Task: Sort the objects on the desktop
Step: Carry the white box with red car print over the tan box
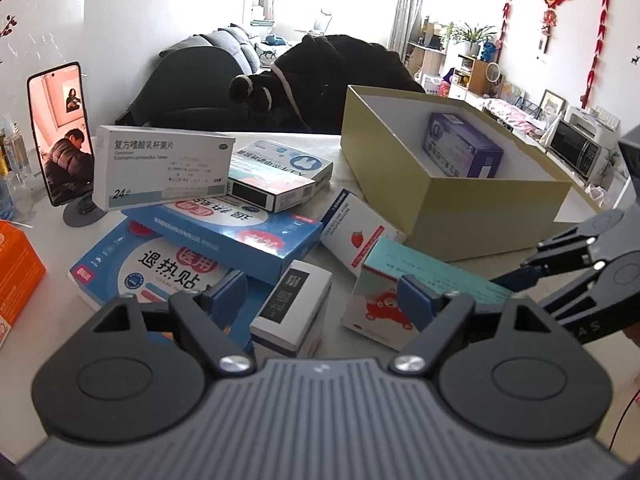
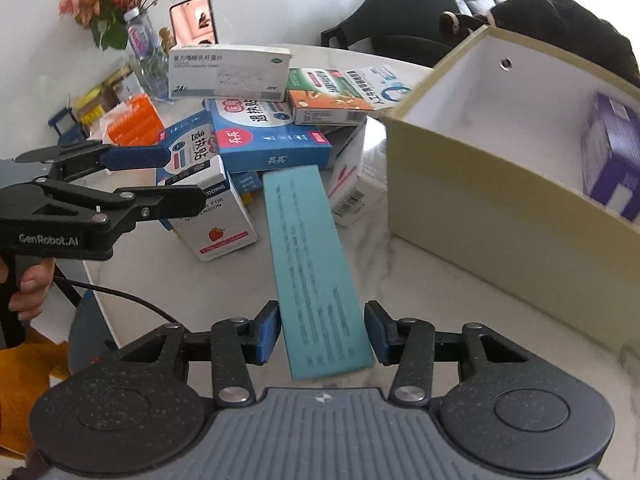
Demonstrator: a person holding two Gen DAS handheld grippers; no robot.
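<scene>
A: Right gripper [image 2: 322,332] straddled the near end of the teal medicine carton [image 2: 314,264]; jaws part-open, a gap showing at both pads, so no grip. The carton lay on the worktop [image 2: 440,300], just beside the open cardboard box [image 2: 500,216].

B: Handling?

A: Judged light, thin card, crushable; best pinched across the narrow faces, near the middle.

B: Left gripper [image 1: 322,298]?

A: Wide open, empty, above the carton pile. Its view showed the carton's bear-printed face [image 1: 384,312], hidden from the right wrist view. The right view showed the pad gaps and the orange-green carton [image 2: 328,98].
</scene>
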